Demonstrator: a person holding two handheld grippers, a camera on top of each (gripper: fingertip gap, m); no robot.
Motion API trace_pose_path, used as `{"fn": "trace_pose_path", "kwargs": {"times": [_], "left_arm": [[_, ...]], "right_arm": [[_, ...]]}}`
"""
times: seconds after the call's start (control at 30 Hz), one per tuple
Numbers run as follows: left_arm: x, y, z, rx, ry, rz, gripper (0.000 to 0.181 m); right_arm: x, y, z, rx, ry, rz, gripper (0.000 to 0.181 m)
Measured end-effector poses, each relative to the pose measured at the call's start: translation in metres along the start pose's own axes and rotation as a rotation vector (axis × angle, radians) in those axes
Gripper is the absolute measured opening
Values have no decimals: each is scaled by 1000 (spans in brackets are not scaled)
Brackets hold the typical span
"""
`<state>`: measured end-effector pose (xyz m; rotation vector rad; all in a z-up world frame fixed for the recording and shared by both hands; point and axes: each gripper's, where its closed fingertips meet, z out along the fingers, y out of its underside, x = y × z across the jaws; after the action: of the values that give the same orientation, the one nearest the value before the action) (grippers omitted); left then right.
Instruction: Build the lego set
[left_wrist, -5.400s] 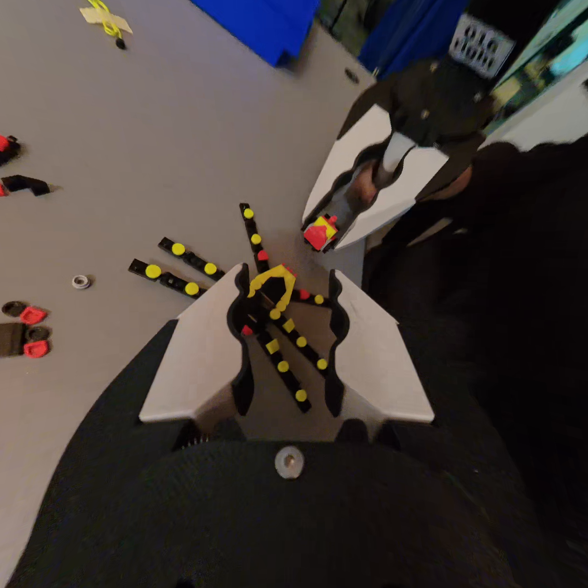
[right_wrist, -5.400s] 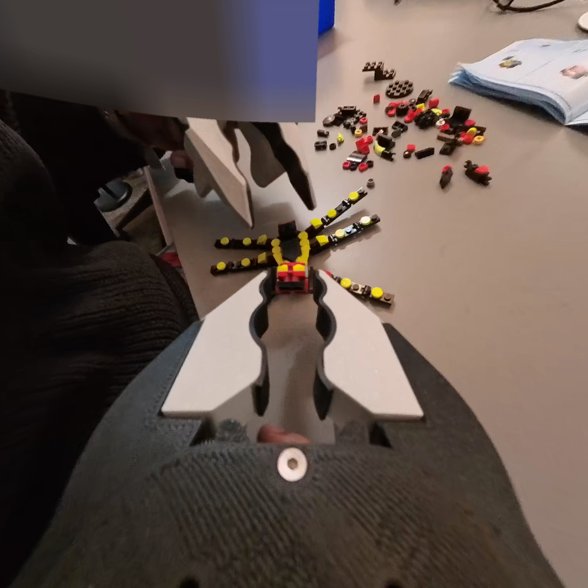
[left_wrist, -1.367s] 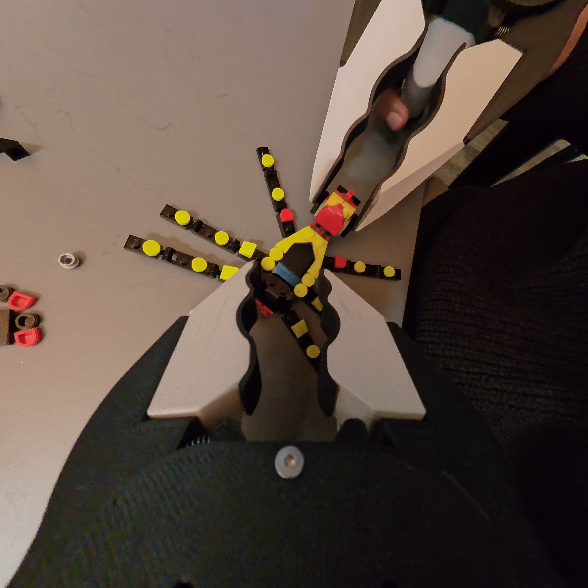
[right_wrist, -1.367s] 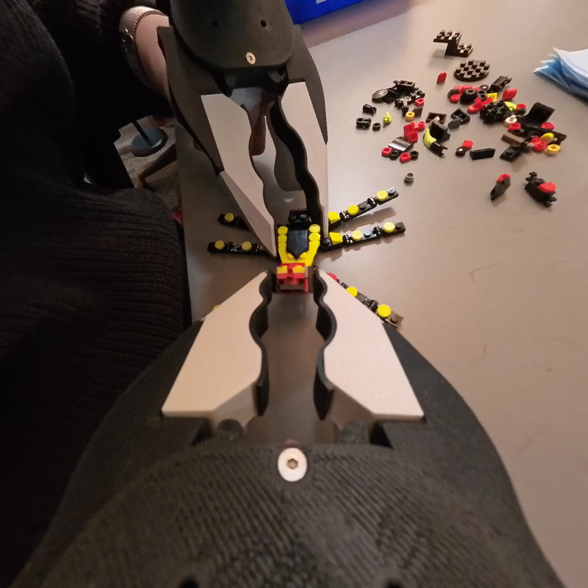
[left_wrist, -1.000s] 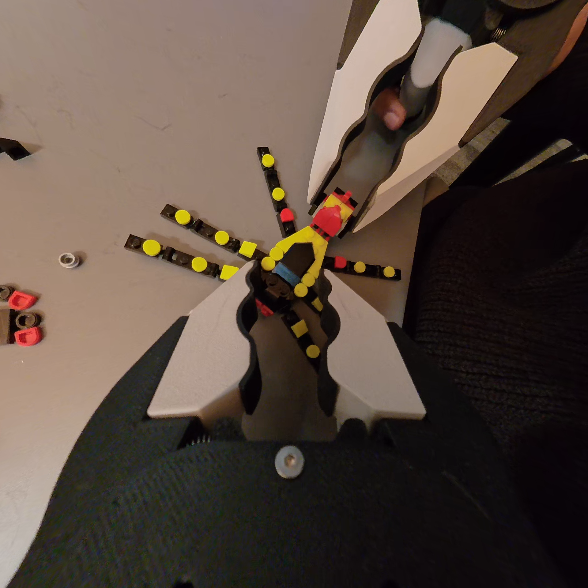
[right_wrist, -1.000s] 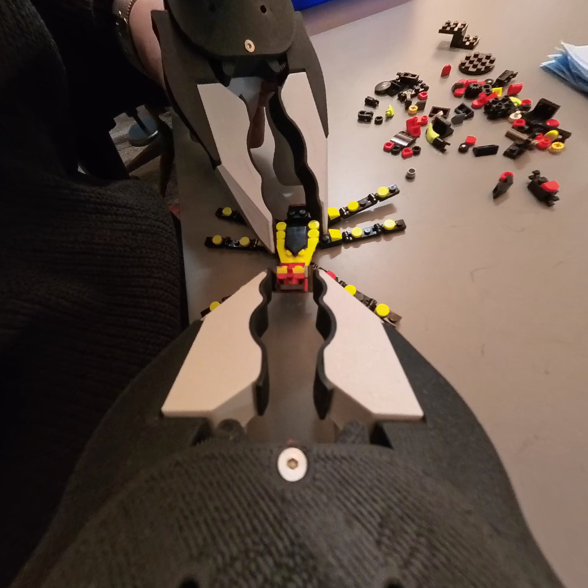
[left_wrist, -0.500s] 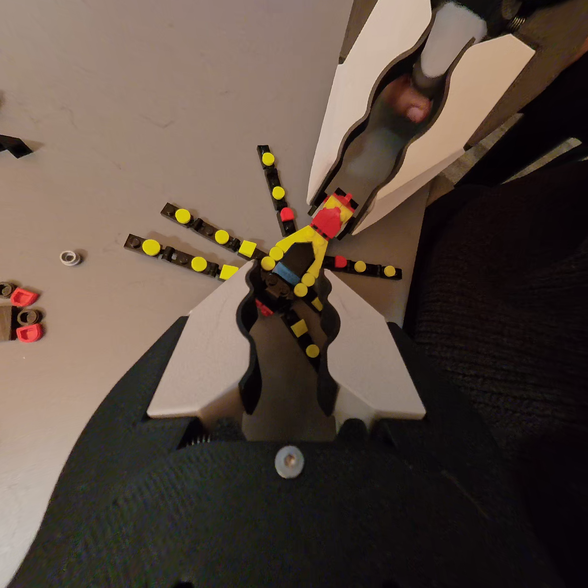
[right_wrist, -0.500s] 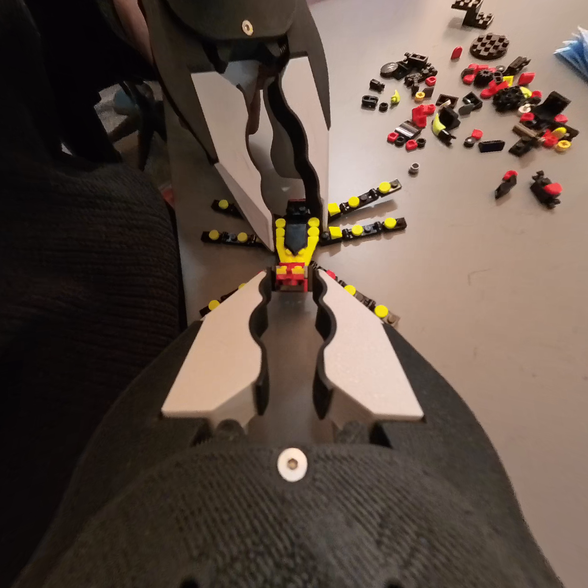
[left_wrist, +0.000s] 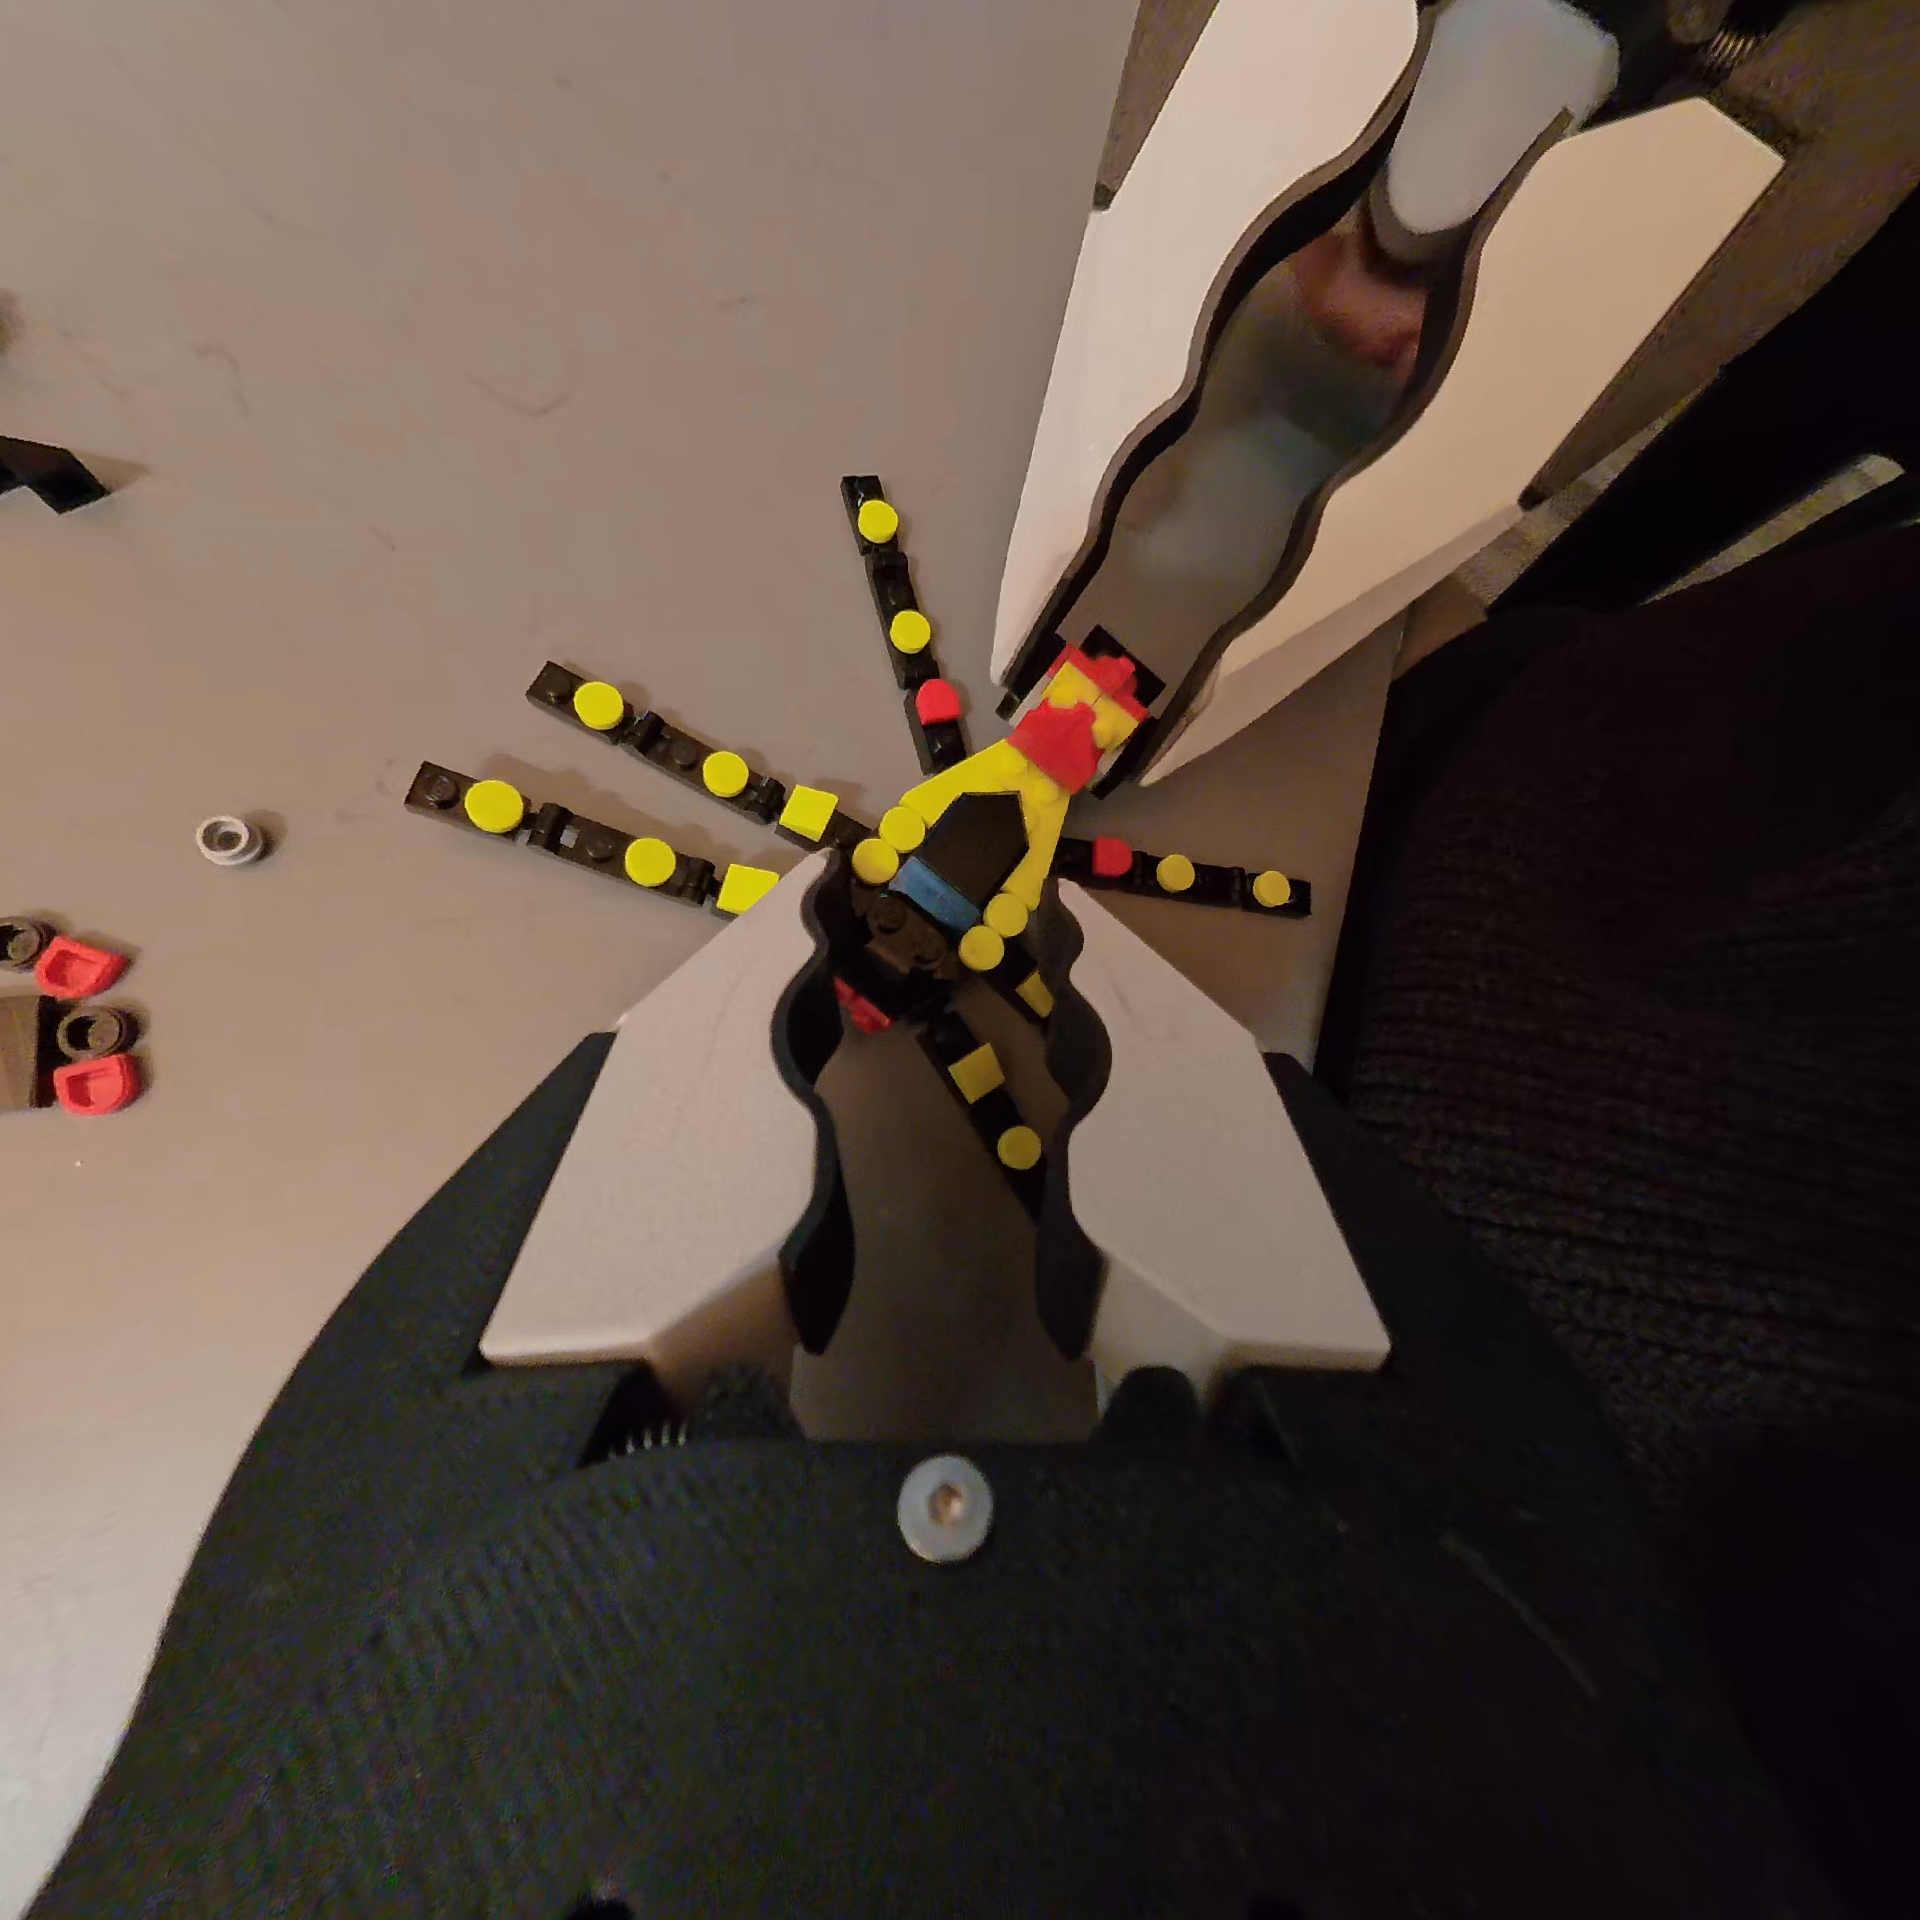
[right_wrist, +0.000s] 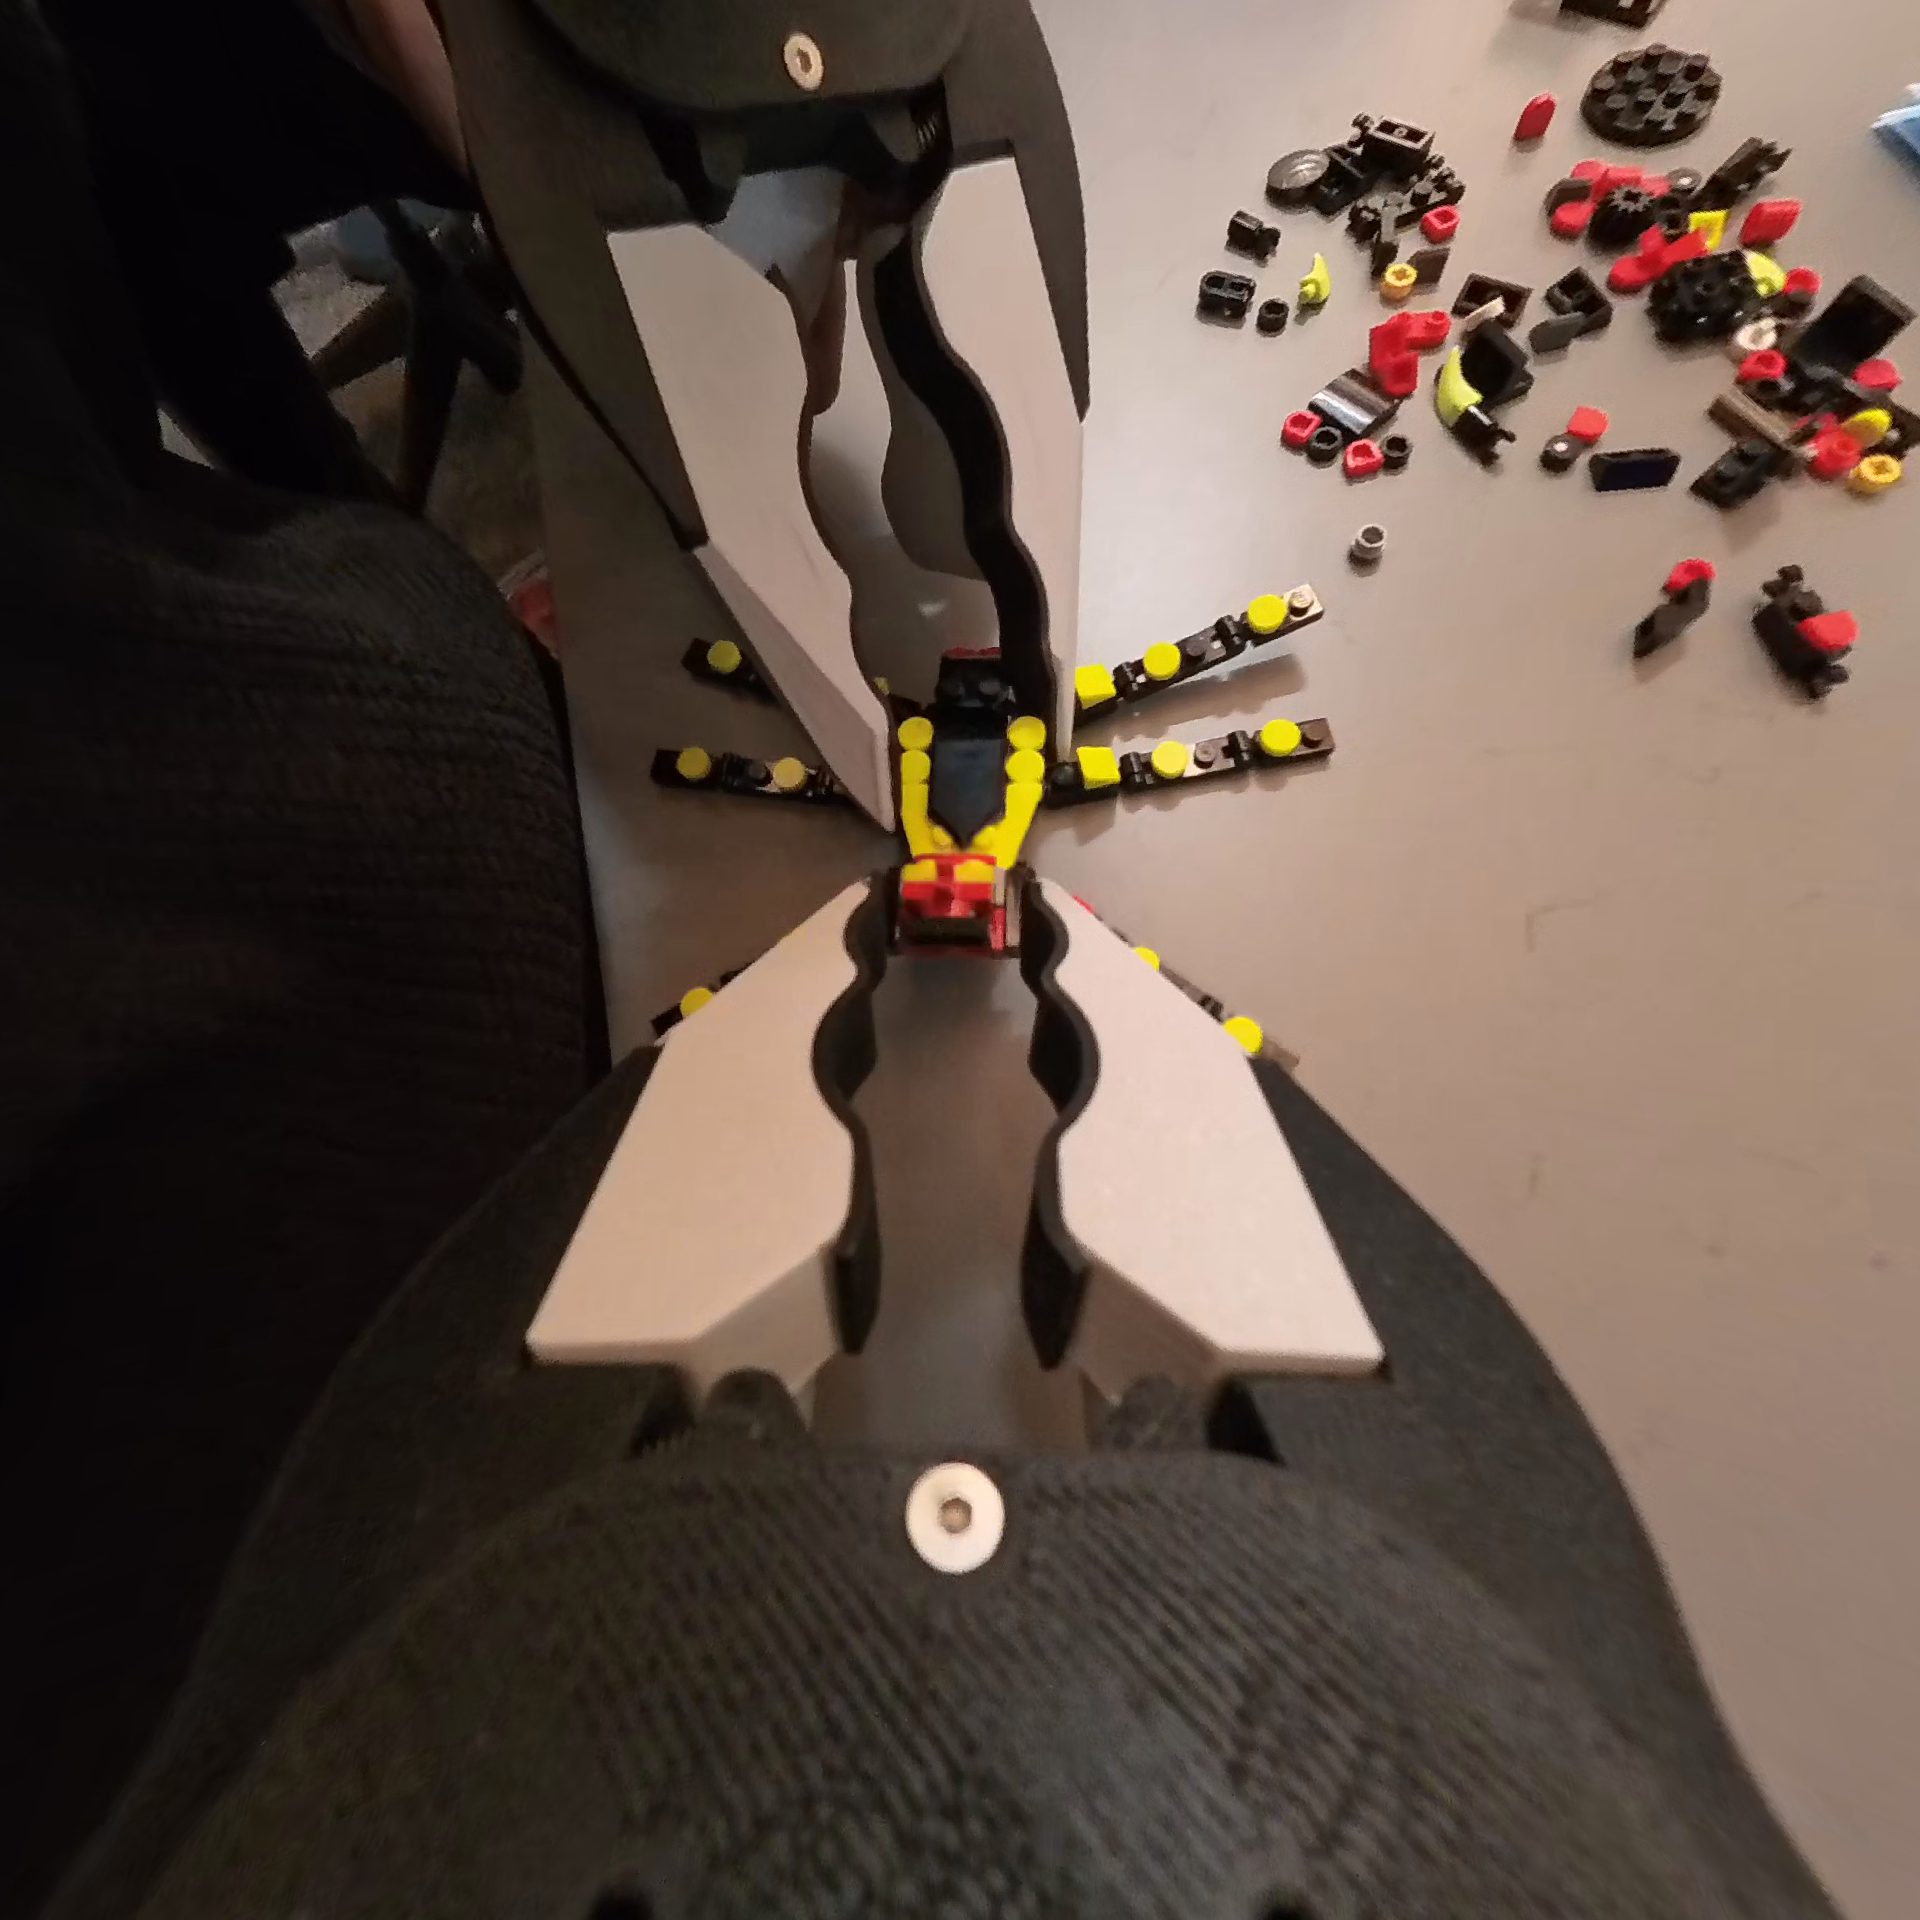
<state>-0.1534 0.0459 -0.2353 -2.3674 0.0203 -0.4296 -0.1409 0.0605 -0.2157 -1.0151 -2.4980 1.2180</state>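
Observation:
A Lego spider lies on the grey table (left_wrist: 520, 312) near its edge. Its black and yellow body (left_wrist: 971, 852) has several black legs with yellow dots (left_wrist: 592, 842) spread flat around it. My left gripper (left_wrist: 940, 914) is shut on the rear of the body. My right gripper (right_wrist: 951, 920) is shut on a small red and yellow block (right_wrist: 951, 909) and holds it against the front end of the body (right_wrist: 966, 779). The two grippers face each other, tips almost touching. The block (left_wrist: 1081, 727) and right gripper (left_wrist: 1081, 717) also show in the left wrist view.
A pile of loose black, red and yellow pieces (right_wrist: 1662, 312) lies on the far right of the table. A grey round stud (left_wrist: 229, 840) and some red pieces (left_wrist: 83, 966) lie left of the spider. A person's dark sleeve (left_wrist: 1662, 1039) and the table edge (left_wrist: 1340, 935) are close by. My left and right fingertips are right by each other. From the left gripper's tips to the grey round stud (left_wrist: 229, 840) is close to 10 cm. My right wrist view (right_wrist: 1370, 543) looks at it from another angle.
The right gripper has brought the red and yellow block to the front of the spider body. The left gripper has closed on the body. In the last second both hold nearly still.

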Motion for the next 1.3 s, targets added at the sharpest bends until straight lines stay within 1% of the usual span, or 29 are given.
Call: {"fn": "trace_pose_path", "kwargs": {"times": [0.1, 0.77, 0.9, 1.13, 1.23, 1.3], "left_arm": [[0, 0, 0, 0, -2, 1, 34], [0, 0, 0, -1, 0, -10, 34], [0, 0, 0, -4, 5, -13, 34], [0, 0, 0, -5, 1, -14, 35], [0, 0, 0, -4, 1, -15, 35], [0, 0, 0, -4, 1, -16, 35]], "right_arm": [[0, -1, 1, -13, 4, -2, 24], [0, -1, 2, 26, -2, 36, 25], [1, -1, 0, 47, -10, 74, 24], [2, 5, -5, 80, 31, 82, 24], [1, 11, -4, 82, 29, 80, 24], [0, 9, -4, 99, 21, 74, 24]]}}
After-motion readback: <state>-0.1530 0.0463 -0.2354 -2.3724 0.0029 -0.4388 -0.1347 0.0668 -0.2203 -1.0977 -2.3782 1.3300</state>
